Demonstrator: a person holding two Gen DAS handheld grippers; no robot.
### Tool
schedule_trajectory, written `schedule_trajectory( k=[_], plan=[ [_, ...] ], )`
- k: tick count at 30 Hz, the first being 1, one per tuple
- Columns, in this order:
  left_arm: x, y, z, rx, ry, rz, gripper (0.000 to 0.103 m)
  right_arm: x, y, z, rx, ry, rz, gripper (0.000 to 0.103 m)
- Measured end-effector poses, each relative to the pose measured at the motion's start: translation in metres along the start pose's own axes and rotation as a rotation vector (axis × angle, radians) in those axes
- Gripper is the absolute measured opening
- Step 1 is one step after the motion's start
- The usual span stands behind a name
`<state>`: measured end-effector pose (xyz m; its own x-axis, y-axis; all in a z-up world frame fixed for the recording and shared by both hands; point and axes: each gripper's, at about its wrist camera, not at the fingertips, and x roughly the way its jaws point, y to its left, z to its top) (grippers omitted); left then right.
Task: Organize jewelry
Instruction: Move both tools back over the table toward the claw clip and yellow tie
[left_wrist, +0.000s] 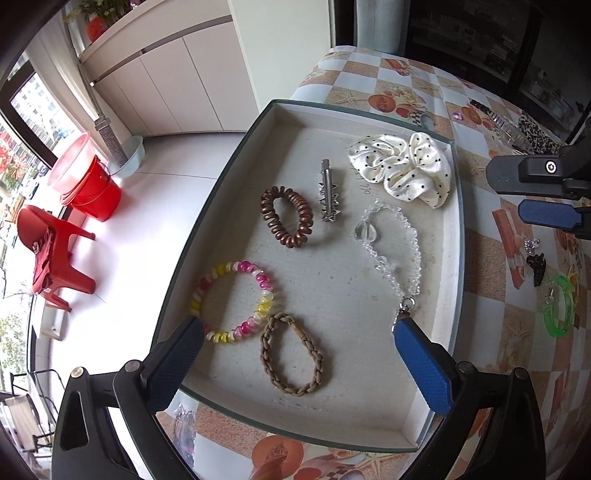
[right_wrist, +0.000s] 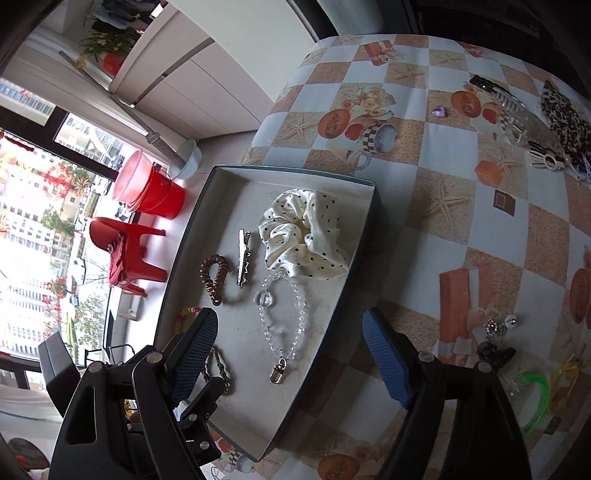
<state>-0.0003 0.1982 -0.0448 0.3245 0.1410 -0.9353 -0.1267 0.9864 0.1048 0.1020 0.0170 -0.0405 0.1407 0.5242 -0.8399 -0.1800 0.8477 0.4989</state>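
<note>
A shallow grey box (left_wrist: 456, 236) (right_wrist: 218, 177) on the table holds a white dotted scrunchie (left_wrist: 402, 166) (right_wrist: 303, 236), a silver hair clip (left_wrist: 327, 192) (right_wrist: 243, 258), a brown coil hair tie (left_wrist: 286, 216) (right_wrist: 214, 277), a clear bead chain (left_wrist: 399, 251) (right_wrist: 284, 314), a pink-yellow coil tie (left_wrist: 232, 301) and a braided tan band (left_wrist: 291, 356). My left gripper (left_wrist: 299, 328) is open and empty above the box's near end. My right gripper (right_wrist: 290, 325) is open and empty over the box's right side; it also shows in the left wrist view (left_wrist: 532, 192).
Loose pieces lie on the checked tablecloth to the right: a green hoop (left_wrist: 559, 306) (right_wrist: 537, 398), a black claw clip (left_wrist: 537, 264) (right_wrist: 495, 352), a leopard scrunchie (right_wrist: 565, 114) and a purple gem (right_wrist: 439, 110). A red stool (left_wrist: 55, 251) and bucket (left_wrist: 92, 188) stand on the floor.
</note>
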Motion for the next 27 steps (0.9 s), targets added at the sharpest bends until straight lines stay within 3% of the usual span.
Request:
schedule_trajectory(
  k=[7, 10, 27],
  plan=[
    [-0.016, -0.037, 0.009, 0.078, -0.022, -0.043, 0.103, -0.026, -0.043, -0.019, 0.089, -0.027, -0.035, 0.087],
    [-0.021, -0.054, 0.012, 0.114, -0.031, -0.063, 0.103, -0.039, -0.064, -0.029, 0.129, -0.042, -0.059, 0.103],
    [-0.029, -0.155, 0.026, 0.249, -0.041, -0.168, 0.103, -0.096, -0.183, -0.075, 0.345, -0.073, -0.218, 0.103]
  ],
)
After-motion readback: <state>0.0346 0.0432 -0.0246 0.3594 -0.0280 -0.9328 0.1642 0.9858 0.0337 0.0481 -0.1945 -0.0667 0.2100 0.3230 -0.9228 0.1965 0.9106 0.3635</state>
